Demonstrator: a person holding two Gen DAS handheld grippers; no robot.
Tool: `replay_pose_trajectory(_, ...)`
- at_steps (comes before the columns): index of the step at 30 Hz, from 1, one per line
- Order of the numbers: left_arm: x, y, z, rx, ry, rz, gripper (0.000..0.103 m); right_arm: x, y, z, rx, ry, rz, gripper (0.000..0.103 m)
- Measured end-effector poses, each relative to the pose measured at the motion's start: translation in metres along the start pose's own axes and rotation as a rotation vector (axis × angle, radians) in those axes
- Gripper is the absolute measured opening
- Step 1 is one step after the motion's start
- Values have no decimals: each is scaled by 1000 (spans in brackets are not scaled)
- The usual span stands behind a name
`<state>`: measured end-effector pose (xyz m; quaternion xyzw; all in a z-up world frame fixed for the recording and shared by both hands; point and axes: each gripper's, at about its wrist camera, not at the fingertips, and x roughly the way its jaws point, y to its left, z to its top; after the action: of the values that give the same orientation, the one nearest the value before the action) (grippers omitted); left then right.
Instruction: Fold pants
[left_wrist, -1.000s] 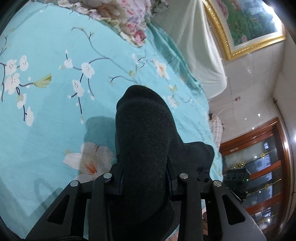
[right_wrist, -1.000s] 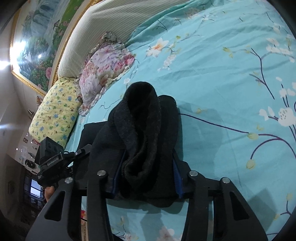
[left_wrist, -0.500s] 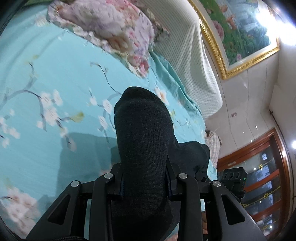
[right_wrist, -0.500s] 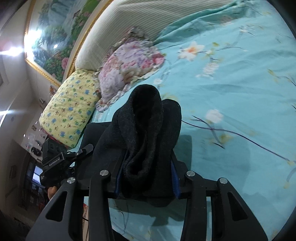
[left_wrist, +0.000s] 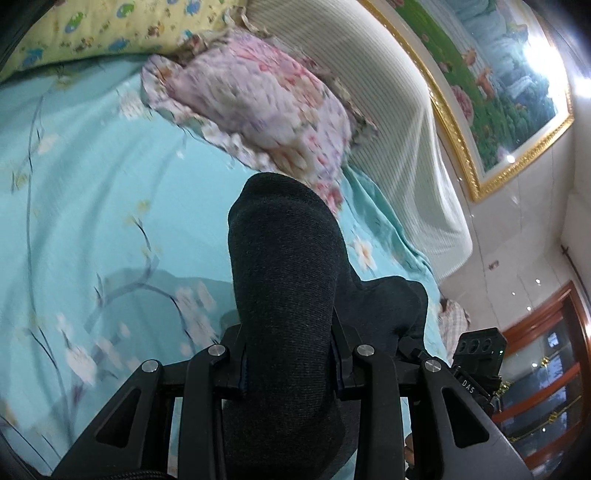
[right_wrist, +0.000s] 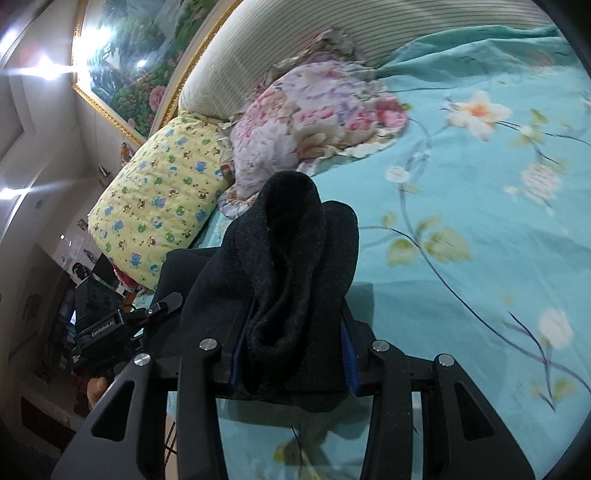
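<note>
The dark charcoal pants are bunched between the fingers of my left gripper, which is shut on them and holds them above the turquoise floral bedsheet. My right gripper is shut on another thick fold of the same pants, also lifted off the bed. The cloth hides the fingertips of both grippers. The left gripper also shows at the left edge of the right wrist view, and the right gripper shows at the right of the left wrist view.
A pink floral pillow and a yellow patterned pillow lie at the head of the bed. A striped headboard and a gold-framed painting stand behind. A wooden cabinet is at the right.
Both grippers have carried the pants toward the head of the bed and tilted up; the pillows and headboard now fill more of both views. Both grips are unchanged.
</note>
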<state>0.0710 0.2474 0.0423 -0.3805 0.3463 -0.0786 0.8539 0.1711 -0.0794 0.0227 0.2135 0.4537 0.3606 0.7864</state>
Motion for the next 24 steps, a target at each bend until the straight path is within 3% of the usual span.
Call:
replay_pose_trajectory(10,7,20,32,-9,-47,64,32,54,10,32,-46,36,30,43)
replay_pose_trajectory(24,31,49,29,-25,-11,131,34,91,-8,33,-39,90,11,44)
